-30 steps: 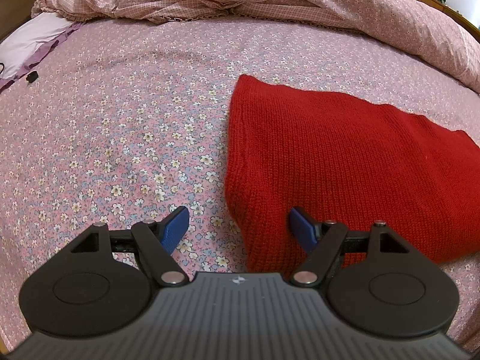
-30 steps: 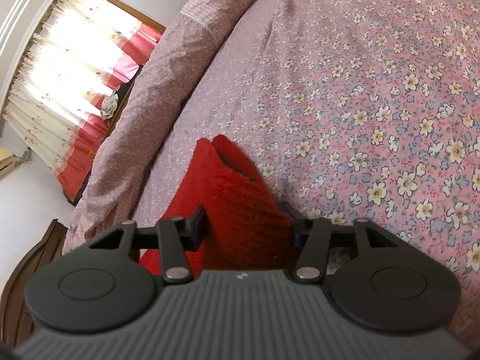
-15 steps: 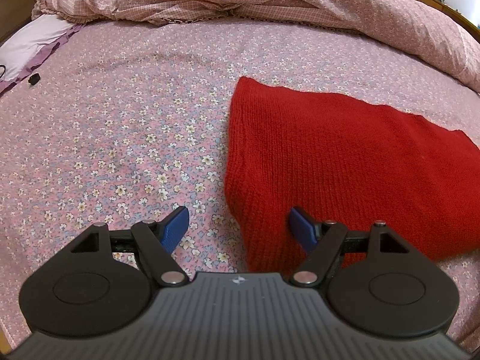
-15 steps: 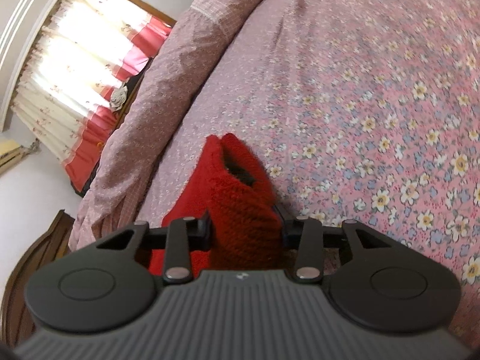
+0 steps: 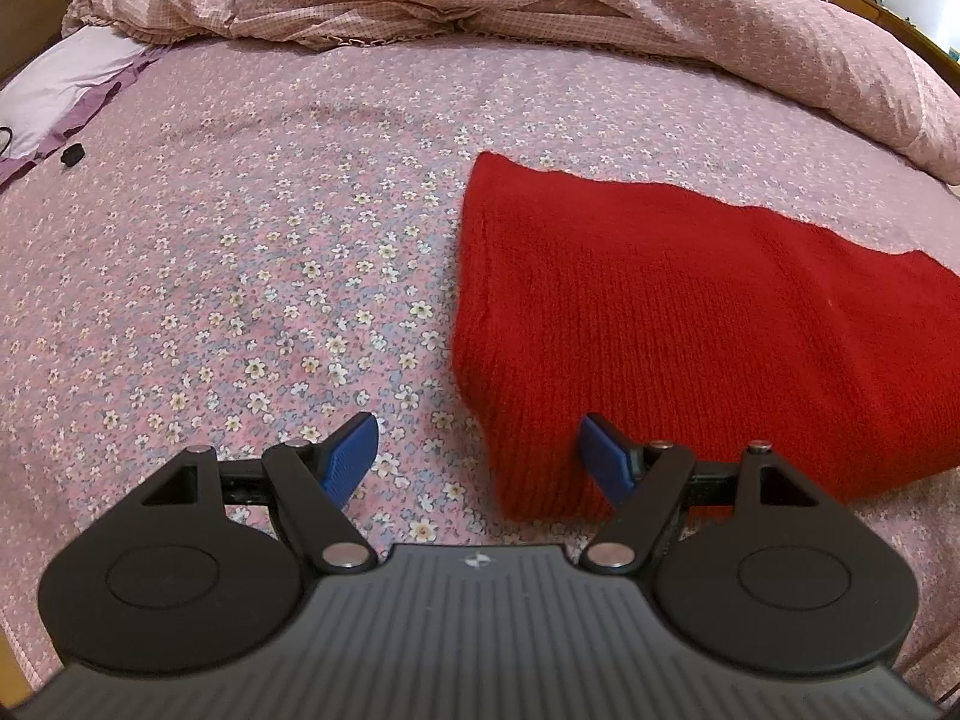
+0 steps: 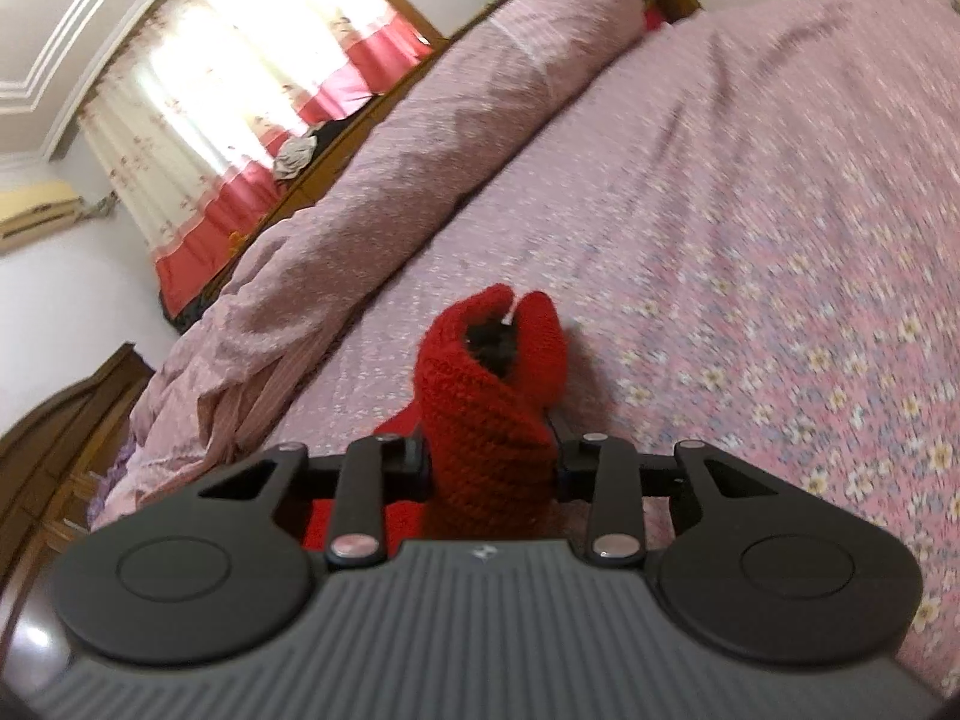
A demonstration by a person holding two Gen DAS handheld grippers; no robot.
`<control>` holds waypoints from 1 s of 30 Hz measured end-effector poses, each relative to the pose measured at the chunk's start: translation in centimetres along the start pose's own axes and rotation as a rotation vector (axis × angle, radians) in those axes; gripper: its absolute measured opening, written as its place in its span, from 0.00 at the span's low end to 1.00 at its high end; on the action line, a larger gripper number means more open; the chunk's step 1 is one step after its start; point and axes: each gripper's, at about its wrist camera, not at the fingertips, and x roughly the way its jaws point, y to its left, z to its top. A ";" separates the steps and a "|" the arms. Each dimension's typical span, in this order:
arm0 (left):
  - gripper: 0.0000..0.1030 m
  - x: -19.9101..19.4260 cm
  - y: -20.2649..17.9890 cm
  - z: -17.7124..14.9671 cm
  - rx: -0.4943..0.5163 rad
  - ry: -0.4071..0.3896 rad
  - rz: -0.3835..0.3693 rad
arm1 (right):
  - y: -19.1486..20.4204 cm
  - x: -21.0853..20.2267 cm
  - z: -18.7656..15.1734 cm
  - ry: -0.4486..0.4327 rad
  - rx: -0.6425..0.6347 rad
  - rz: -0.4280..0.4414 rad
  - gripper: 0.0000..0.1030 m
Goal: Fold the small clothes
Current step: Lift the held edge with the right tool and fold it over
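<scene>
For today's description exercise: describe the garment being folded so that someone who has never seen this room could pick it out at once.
Start with the wide bed sheet, pink with small flowers, and the bunched pink quilt along its far edge. On the sheet lies a red knitted garment. It is the only solid bright red, ribbed thing on the bed, and the right gripper has one bunched end in its jaws.
</scene>
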 end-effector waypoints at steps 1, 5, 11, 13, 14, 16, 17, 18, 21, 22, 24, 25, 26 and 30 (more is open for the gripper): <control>0.76 -0.1 0.1 0.0 -0.001 -0.001 0.001 | 0.3 -0.1 0.1 -0.003 -0.014 0.006 0.35; 0.76 -0.5 0.6 -0.1 -0.011 -0.006 0.002 | 2.1 -0.4 0.5 -0.015 -0.084 0.036 0.35; 0.76 -1.2 1.5 -0.3 -0.029 -0.014 0.005 | 5.2 -0.7 1.0 -0.027 -0.179 0.071 0.35; 0.76 -1.3 1.9 -0.4 -0.036 -0.016 0.005 | 6.4 -0.7 1.0 -0.032 -0.213 0.084 0.35; 0.76 -1.4 2.1 -0.4 -0.040 -0.017 0.006 | 6.9 -0.7 1.0 -0.034 -0.227 0.093 0.34; 0.76 -1.6 2.4 -0.5 -0.047 -0.020 0.006 | 8.2 -0.7 0.9 -0.036 -0.254 0.109 0.34; 0.76 -1.6 2.7 -0.5 -0.050 -0.021 0.006 | 8.7 -0.8 0.8 -0.037 -0.268 0.117 0.34; 0.76 -1.7 2.9 -0.6 -0.054 -0.022 0.006 | 9.3 -0.8 0.7 -0.039 -0.282 0.125 0.34; 0.76 -1.9 3.7 -0.8 -0.069 -0.024 0.007 | 11.3 -0.7 0.4 -0.038 -0.325 0.148 0.34; 0.76 -1.9 3.9 -0.9 -0.076 -0.024 0.009 | 12.0 -0.6 0.2 -0.036 -0.340 0.159 0.34; 0.76 -1.8 4.5 -1.1 -0.086 -0.022 0.012 | 13.1 -0.6 -0.5 -0.033 -0.374 0.175 0.34; 0.76 -1.8 4.8 -1.2 -0.093 -0.020 0.013 | 13.8 -0.6 -0.9 -0.032 -0.397 0.181 0.34; 0.76 -1.8 5.1 -1.3 -0.098 -0.018 0.014 | 14.6 -0.5 -1.3 -0.030 -0.422 0.187 0.34; 0.76 -1.8 6.2 -1.8 -0.120 -0.013 0.021 | 16.7 0.0 -2.9 -0.005 -0.478 0.212 0.34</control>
